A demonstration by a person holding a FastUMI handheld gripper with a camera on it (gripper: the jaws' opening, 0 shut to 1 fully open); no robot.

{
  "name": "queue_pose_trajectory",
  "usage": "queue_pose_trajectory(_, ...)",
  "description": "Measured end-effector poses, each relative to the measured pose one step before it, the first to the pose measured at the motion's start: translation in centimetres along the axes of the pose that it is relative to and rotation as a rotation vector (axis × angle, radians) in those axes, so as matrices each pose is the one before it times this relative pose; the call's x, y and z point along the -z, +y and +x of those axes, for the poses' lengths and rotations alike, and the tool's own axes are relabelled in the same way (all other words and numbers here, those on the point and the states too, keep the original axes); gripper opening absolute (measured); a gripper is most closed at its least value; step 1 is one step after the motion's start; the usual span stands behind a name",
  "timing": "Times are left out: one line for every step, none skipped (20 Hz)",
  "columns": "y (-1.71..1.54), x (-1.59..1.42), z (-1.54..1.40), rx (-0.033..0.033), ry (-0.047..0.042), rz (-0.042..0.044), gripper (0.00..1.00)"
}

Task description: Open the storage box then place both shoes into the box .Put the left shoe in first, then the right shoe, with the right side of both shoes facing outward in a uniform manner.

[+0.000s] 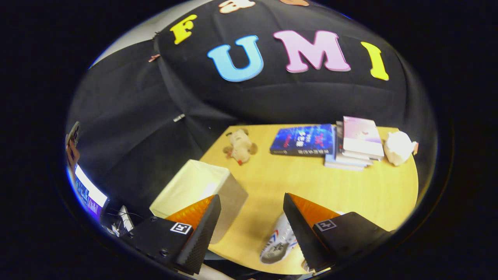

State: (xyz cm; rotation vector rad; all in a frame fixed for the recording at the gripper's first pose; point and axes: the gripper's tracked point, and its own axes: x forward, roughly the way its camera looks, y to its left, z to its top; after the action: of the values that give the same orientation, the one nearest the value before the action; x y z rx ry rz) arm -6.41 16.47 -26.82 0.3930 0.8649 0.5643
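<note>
Spread wide apart with nothing between them, the wedge-shaped fingers of the hand-held gripper [252,229] have ribbed, textured inner faces. Beside one finger lies a white mesh shoe [278,243] with red and blue marks, at the near edge of the smooth pale wooden table [350,190]. Partly behind the other finger stands the storage box [198,186], a boxy, cream-walled shape, closed. Beyond the box, farther along the table, sit a small plush toy [240,146], a glossy blue book [303,140], a stack of books [356,144] and a lumpy white object [398,147].
</note>
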Motion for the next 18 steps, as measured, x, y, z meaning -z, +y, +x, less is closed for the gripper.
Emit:
queue_pose_trajectory(-1.119,1.622,0.264,0.02573,0.05439,0.00962,0.98)
queue_pose_trajectory(-1.306,1.744,0.400,0.02677,0.04722,0.00029,0.98)
queue_pose_trajectory(-1.114,1.639,0.545,0.02720,0.03879,-0.00331,0.97)
queue_pose_trajectory(-0.233,1.377,1.172,0.01997,0.04868,0.00204,0.97)
queue_pose_trajectory(-0.732,1.612,0.752,0.01793,0.04718,0.00822,0.96)
queue_pose_trajectory(-0.426,1.717,0.962,0.01170,0.04245,0.00785,0.97)
queue_pose_trajectory(-0.495,1.275,1.113,0.01209,0.03670,0.00621,0.95)
queue_pose_trajectory(-0.257,0.886,1.168,0.00609,0.02461,0.00469,0.91)
queue_pose_trajectory(-0.479,0.856,0.976,0.01725,0.02627,0.00469,0.88)
queue_pose_trajectory(-0.305,0.769,0.959,0.00784,0.02223,0.00294,0.89)
queue_pose_trajectory(-0.352,0.401,0.861,0.01118,0.01124,0.00304,0.89)
queue_pose_trajectory(-0.388,0.382,0.749,0.01414,0.01415,0.00832,0.87)
queue_pose_trajectory(-0.233,0.129,0.555,0.00631,0.00915,0.00983,0.82)
queue_pose_trajectory(-0.278,-0.141,0.417,0.00910,-0.00006,0.01254,0.82)
queue_pose_trajectory(-0.200,-0.214,0.349,0.00419,-0.00405,0.01192,0.82)
queue_pose_trajectory(-0.048,-0.106,0.273,0.00036,-0.00279,0.01402,0.79)
queue_pose_trajectory(0.085,-0.083,0.276,-0.00389,0.00057,0.00606,0.77)
queue_pose_trajectory(0.417,0.221,0.347,-0.01766,0.00544,0.00498,0.75)
